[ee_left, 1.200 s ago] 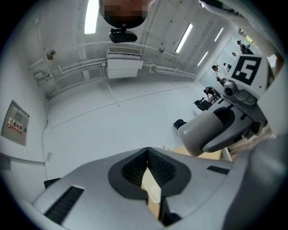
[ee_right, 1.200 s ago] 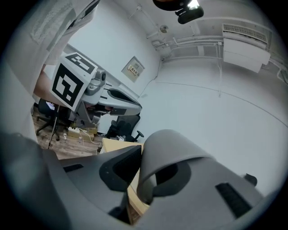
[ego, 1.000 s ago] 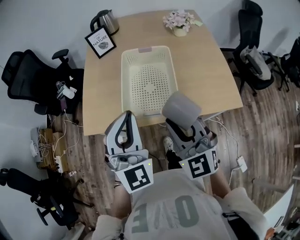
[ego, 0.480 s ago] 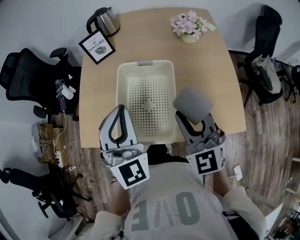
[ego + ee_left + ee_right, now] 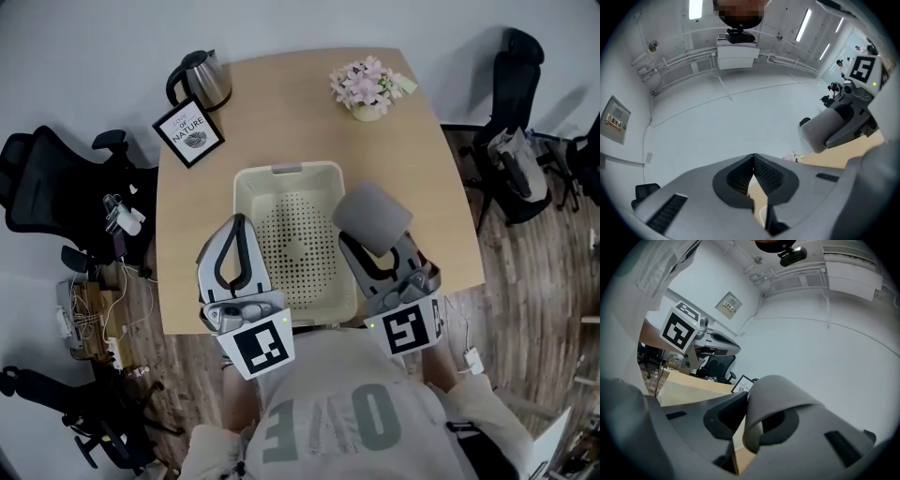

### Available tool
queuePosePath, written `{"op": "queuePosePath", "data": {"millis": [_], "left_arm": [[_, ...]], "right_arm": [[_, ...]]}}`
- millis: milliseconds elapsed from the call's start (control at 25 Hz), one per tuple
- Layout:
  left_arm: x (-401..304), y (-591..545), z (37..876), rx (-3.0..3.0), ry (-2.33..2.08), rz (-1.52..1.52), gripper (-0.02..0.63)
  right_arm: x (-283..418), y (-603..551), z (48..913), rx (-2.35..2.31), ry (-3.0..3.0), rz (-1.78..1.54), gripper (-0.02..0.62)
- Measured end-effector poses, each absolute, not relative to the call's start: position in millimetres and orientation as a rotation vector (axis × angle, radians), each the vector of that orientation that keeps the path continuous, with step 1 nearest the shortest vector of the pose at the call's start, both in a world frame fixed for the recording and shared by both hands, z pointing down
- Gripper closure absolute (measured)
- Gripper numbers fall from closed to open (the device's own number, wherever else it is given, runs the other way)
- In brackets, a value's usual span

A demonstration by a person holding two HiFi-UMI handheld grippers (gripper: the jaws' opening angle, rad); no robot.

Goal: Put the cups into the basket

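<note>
A cream perforated basket (image 5: 281, 192) stands in the middle of the tan table. My right gripper (image 5: 366, 248) is shut on a grey cup (image 5: 372, 217), which it holds in the air above the basket's right rim. In the right gripper view the cup (image 5: 780, 397) lies tilted between the jaws of the right gripper (image 5: 754, 411). My left gripper (image 5: 234, 223) hovers over the basket's left rim, shut and empty. In the left gripper view the tips of the left gripper (image 5: 753, 158) meet, and the cup (image 5: 824, 133) shows at the right.
At the back of the table stand a steel kettle (image 5: 202, 80), a framed picture (image 5: 187, 133) and a pot of pink flowers (image 5: 366, 86). Black office chairs stand to the left (image 5: 47, 183) and right (image 5: 516, 122). Cables lie on the wooden floor (image 5: 89, 309) at the left.
Both grippers have moved forward from the table's near edge to above the basket. The right one still carries the grey cup, now over the basket's right rim.
</note>
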State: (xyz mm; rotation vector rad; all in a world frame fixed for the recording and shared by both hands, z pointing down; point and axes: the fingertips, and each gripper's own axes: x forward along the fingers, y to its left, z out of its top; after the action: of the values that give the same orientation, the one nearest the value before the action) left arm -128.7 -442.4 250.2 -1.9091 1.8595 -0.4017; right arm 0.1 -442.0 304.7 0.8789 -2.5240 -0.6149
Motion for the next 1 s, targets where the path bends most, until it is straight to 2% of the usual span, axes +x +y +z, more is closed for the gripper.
{"op": "queuePosePath", "data": {"millis": [560,1000], "left_arm": [[-153.5,-457.6,261.3,-1.935,1.91,-0.387,0.598],[-193.8,-445.0,301.3,-1.981,1.999,-0.33,0.598]], "right_arm": [[-55.8,-454.8,323.9,0.64,-2.404,-0.712,0.532],[-122.7,-457.8,437.5,0.125,-2.048,-0.802,0.532]]}}
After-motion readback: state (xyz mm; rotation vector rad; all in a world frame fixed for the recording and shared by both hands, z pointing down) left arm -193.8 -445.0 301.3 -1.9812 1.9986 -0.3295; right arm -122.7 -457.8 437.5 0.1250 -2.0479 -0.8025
